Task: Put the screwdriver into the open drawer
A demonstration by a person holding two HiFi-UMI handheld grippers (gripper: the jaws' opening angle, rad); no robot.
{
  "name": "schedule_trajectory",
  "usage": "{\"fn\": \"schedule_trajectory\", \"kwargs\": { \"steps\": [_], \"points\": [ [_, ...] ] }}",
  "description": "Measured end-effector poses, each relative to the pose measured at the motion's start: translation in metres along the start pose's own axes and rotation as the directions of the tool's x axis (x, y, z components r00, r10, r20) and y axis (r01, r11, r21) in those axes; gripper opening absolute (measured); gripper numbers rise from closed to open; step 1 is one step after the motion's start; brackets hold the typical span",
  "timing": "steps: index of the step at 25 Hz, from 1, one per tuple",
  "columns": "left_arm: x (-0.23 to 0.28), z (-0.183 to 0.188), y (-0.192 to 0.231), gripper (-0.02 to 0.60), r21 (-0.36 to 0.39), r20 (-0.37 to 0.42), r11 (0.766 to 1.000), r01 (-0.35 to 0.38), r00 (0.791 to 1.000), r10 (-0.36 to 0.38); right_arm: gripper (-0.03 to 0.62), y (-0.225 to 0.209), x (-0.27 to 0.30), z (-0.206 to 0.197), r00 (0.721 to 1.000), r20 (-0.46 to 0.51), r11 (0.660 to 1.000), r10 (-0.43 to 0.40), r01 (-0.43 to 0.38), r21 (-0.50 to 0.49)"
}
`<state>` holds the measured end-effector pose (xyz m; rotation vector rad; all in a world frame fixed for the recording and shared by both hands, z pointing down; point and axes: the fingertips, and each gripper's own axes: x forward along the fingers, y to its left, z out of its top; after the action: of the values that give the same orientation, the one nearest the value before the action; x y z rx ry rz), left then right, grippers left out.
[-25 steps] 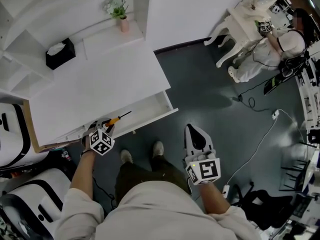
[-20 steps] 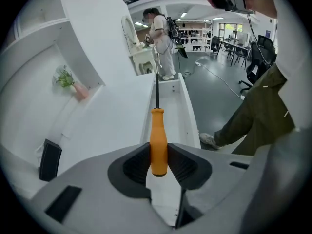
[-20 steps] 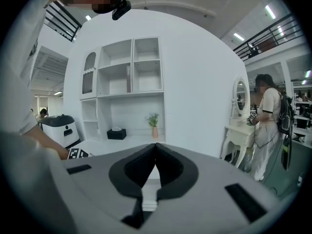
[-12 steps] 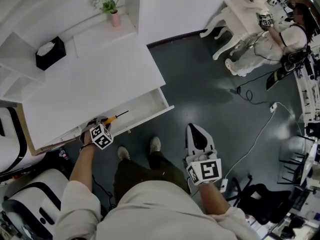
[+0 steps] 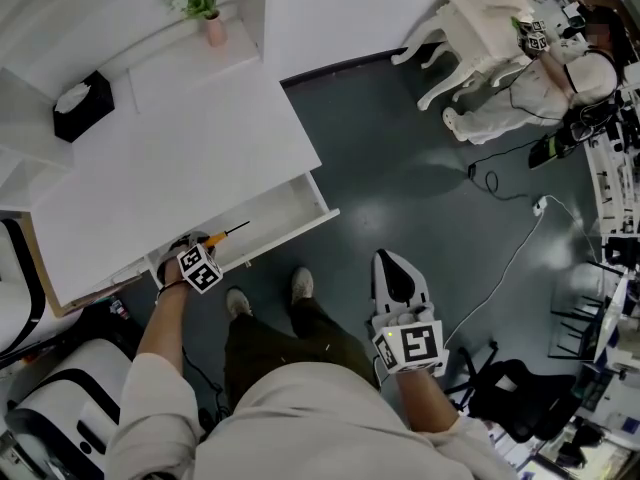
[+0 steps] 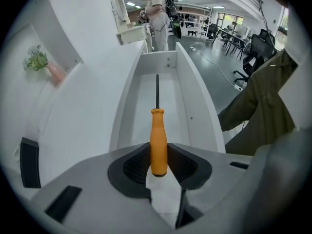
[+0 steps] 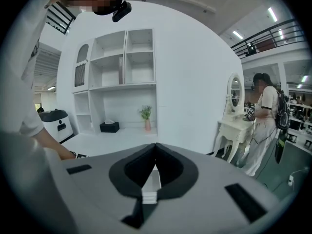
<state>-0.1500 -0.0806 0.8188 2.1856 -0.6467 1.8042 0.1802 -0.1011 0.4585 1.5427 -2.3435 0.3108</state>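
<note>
The screwdriver (image 6: 158,140) has an orange handle and a thin black shaft. My left gripper (image 6: 158,149) is shut on the handle, pointing steeply down, with the shaft lying along the length of the open white drawer (image 6: 195,99) just above its floor. In the head view the left gripper (image 5: 200,256) sits at the drawer's left end, and the screwdriver (image 5: 226,234) points right over the drawer (image 5: 300,230). My right gripper (image 5: 393,271) hangs over the dark floor to the right, away from the drawer; its jaws meet at the tips with nothing between them (image 7: 156,145).
The white desk top (image 5: 170,168) carries a black tissue box (image 5: 75,103) and a small potted plant (image 5: 200,3) at the back. The holder's shoes (image 5: 300,286) stand below the drawer front. A white dressing table (image 5: 480,18), a seated person, cables (image 5: 510,268) and a black chair (image 5: 520,398) are to the right.
My left gripper has sunk with the screwdriver down toward the drawer and tipped more steeply. The right gripper has drifted only slightly.
</note>
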Motion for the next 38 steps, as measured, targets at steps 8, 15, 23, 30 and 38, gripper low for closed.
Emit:
{"fn": "schedule_trajectory", "kwargs": {
  "steps": [8,15,23,30,38],
  "points": [
    [0.025,-0.007,-0.001,0.109,0.002,-0.038,1.000,0.029,0.999,-0.029,0.003,-0.009,0.006,-0.008,0.999,-0.025,1.000,-0.019,0.019,-0.002],
    [0.042,-0.009,-0.004,0.109,0.009,-0.051,0.998,0.058,0.997,-0.057,0.003,-0.012,0.007,-0.015,0.998,-0.047,0.999,-0.034,0.033,-0.006],
    [0.059,-0.011,-0.005,0.107,0.023,-0.069,0.997,0.072,0.995,-0.070,0.003,-0.015,0.004,-0.023,0.997,-0.064,0.999,-0.050,0.049,-0.011],
    [0.068,-0.013,-0.007,0.107,0.022,-0.086,0.997,0.080,0.993,-0.078,0.003,-0.015,0.005,-0.028,0.996,-0.075,0.999,-0.053,0.052,-0.009],
    [0.076,-0.014,-0.008,0.109,0.021,-0.100,0.996,0.088,0.991,-0.085,0.003,-0.019,0.007,-0.031,0.995,-0.083,0.998,-0.056,0.055,-0.011]
  ]
}}
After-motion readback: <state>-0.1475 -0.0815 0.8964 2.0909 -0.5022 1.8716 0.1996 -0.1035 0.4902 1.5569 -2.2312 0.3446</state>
